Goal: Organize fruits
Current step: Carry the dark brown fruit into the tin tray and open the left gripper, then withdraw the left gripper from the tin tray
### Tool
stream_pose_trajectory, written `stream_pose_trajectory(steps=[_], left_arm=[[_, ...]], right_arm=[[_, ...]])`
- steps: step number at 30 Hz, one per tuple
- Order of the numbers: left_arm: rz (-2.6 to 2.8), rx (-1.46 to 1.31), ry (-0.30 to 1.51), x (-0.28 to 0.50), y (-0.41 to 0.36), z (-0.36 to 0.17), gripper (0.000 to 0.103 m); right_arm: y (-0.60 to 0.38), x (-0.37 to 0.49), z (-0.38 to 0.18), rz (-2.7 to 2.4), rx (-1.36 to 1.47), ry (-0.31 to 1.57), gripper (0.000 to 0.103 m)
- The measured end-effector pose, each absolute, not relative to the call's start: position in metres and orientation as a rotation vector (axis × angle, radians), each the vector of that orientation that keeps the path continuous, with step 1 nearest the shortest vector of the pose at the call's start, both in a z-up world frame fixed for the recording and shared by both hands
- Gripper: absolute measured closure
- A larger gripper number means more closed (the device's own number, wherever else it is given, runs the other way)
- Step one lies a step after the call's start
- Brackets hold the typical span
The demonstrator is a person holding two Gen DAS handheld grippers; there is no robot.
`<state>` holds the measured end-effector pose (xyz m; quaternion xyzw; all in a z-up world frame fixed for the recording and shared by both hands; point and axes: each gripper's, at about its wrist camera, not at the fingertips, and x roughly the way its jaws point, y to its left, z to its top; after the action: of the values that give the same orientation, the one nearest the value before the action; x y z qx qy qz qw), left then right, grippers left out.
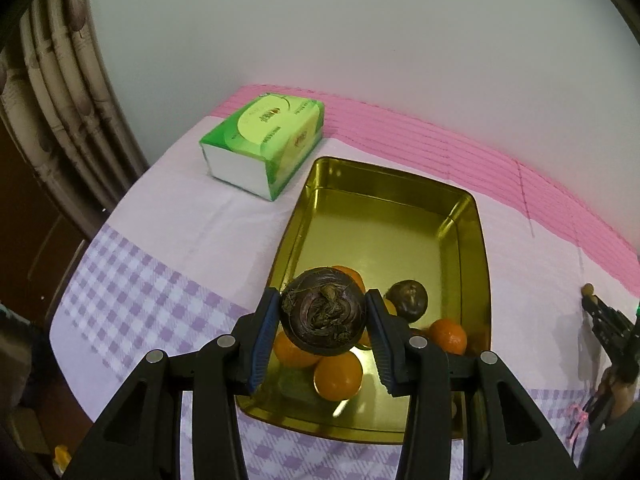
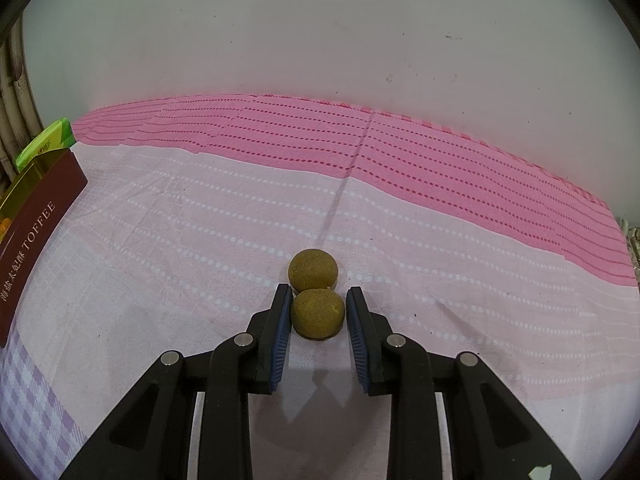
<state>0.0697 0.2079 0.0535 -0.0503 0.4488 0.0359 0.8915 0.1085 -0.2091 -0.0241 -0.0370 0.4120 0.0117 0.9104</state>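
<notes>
Fruit in the left gripper (image 1: 323,314) is a dark, husky, firm water chestnut (image 1: 322,311), light and rigid, clenched across its widest girth above the near end of the gold tin (image 1: 468,216) holding oranges (image 1: 338,376). The right gripper's (image 2: 318,312) jaws pinch one small rough longan (image 2: 317,313) on the bench cloth (image 2: 200,240), another longan (image 2: 312,271) touching just beyond.

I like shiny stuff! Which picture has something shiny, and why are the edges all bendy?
Left wrist view: the gold tin gleams, mirroring the oranges. Right wrist view: matte tablecloth, soft shadows only. Both views: fisheye lenses curve the edges and darken the corners.
</notes>
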Motion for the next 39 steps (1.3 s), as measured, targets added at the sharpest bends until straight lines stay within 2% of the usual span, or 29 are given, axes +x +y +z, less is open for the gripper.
stream_pose_trajectory(steps=[16,25,29,33,39], left_arm=[[0.068,-0.083,1.046,0.086,0.207,0.008,0.059],[0.077,-0.028,1.048,0.085,0.200,0.004,0.059],[0.080,-0.009,1.052,0.084,0.197,0.004,0.058],[0.073,-0.030,1.071,0.084,0.198,0.004,0.050],[0.075,-0.015,1.048,0.078,0.197,0.012,0.045]], right_arm=[[-0.214,0.109,-0.025,0.027,-0.068,0.850,0.075],[-0.214,0.109,-0.025,0.027,-0.066,0.850,0.075],[-0.214,0.109,-0.026,0.020,-0.064,0.850,0.072],[-0.215,0.110,-0.026,0.020,-0.059,0.852,0.071],[-0.215,0.110,-0.026,0.021,-0.060,0.852,0.071]])
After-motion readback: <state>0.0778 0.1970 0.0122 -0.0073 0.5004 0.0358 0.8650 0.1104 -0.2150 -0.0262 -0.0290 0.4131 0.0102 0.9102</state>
